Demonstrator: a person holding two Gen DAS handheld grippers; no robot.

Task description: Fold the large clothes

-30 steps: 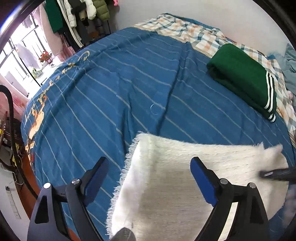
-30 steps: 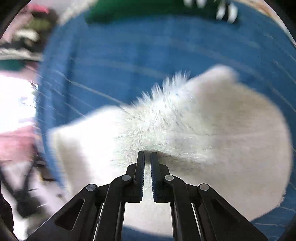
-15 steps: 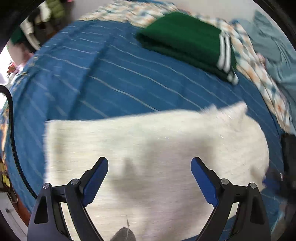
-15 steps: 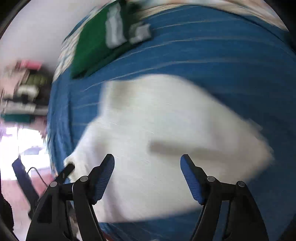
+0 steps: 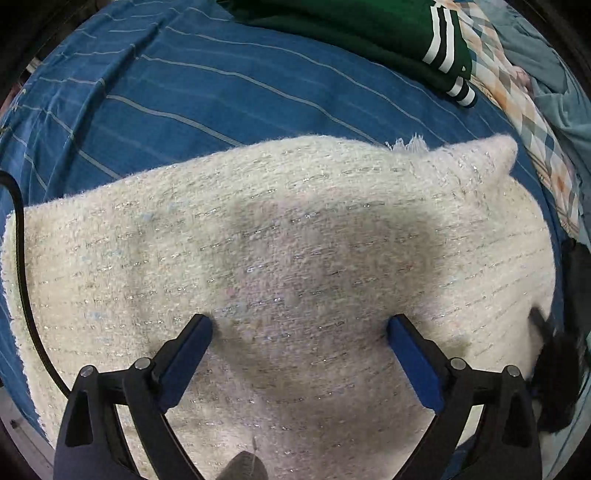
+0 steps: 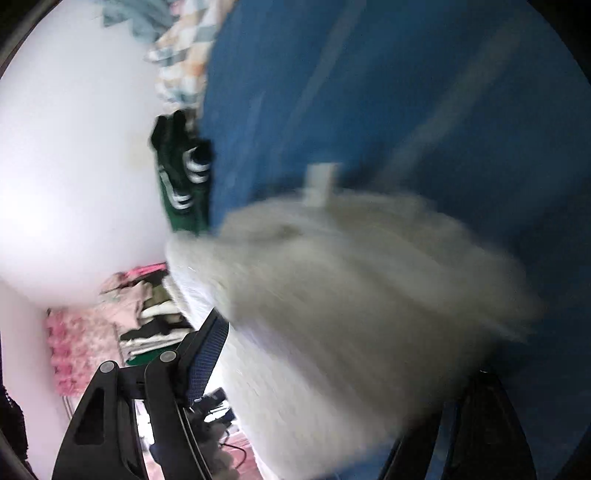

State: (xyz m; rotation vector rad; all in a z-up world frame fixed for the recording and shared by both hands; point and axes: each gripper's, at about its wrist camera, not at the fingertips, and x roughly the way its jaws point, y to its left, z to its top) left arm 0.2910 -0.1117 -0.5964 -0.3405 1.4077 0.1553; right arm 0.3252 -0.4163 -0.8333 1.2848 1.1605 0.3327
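**Cream knit spread on the blue striped bed**

Cream-white fuzzy knit garment with silvery threads (image 5: 295,258) lies flat across the blue bedcover with thin pale stripes (image 5: 221,92), filling most of the left wrist view. A small fringe tuft (image 5: 410,142) shows at its far edge, and one corner rises to a point at the far right. The left gripper (image 5: 299,325) hangs directly over the knit with its blue-padded jaws wide apart, holding nothing; its shadow darkens the middle of the fabric. A black cable (image 5: 22,277) curves along the left side of that view. Beyond the knit, apart from it, a folded dark green garment with white stripes (image 5: 351,33) rests on the bedcover, beside a checked orange-and-blue cloth (image 5: 532,118).

The right wrist view is heavily motion-blurred. The right gripper (image 6: 332,369) is tilted sideways at the knit's edge; its left blue-padded finger (image 6: 207,354) shows clear of the cloth, the other is hidden behind the fabric, and the jaws stand apart. A white wall (image 6: 74,166) and piled clothes (image 6: 147,314) appear behind.
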